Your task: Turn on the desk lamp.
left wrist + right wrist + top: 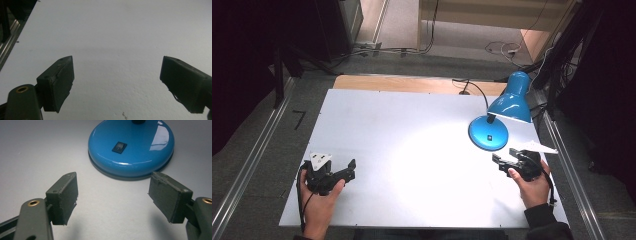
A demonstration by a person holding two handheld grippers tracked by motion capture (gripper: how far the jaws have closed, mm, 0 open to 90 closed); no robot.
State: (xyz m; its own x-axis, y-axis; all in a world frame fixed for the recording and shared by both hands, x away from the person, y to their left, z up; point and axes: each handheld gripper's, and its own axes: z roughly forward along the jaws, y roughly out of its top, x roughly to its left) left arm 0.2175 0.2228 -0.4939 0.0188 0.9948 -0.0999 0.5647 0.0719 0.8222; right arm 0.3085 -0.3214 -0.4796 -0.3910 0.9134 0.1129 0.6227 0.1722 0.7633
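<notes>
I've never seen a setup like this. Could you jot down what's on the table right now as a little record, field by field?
Surface: a white table, lit brightly near its middle
Object: a blue desk lamp, at the far right
Lamp base: round, with a black rocker switch on top
Lamp light: seems on, judging by the bright patch
Left gripper: held in a hand near the left edge, jaws apart, holding nothing
Right gripper: held in a hand just in front of the lamp base, jaws apart, not touching it
Cable: a black cord runs from the lamp off the far edge
</notes>
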